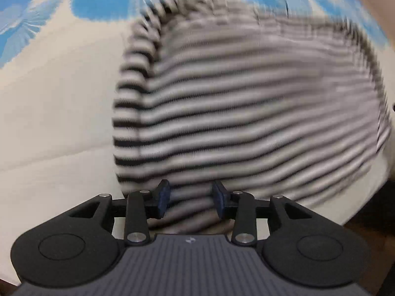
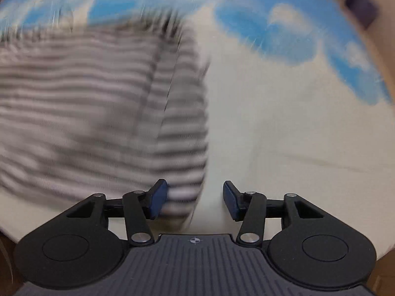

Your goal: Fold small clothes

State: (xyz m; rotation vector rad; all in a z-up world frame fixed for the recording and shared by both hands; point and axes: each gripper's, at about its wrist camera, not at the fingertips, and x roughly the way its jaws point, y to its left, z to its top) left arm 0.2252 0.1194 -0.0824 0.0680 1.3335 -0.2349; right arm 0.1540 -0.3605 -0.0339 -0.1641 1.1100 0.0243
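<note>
Both grippers are open and hold nothing. Our left gripper (image 1: 191, 198) has its two blue pads (image 1: 163, 198) set a little way apart, and the near edge of the striped top (image 1: 246, 113) lies right between them. We think it sits like that so we can pinch the hem and lift it for a fold. We cannot tell if the pads touch the cloth yet, because the picture is blurry.

Our right gripper (image 2: 195, 199) is spread wider. The top (image 2: 98, 103) fills the space ahead and to the left of it, and its side edge runs down between the pads. The left pad (image 2: 158, 198) is over the stripes and the right pad is over bare sheet (image 2: 284, 135). We guess this hand is lined up on the corner, so both hands can pick up the same edge together.

The top lies flat on the cream sheet with blue flowers. Its sleeves look already tucked along each side, so it makes a neat block. Next could be folding the near edge away from us. Thin cloth slips, so we should pinch well.
</note>
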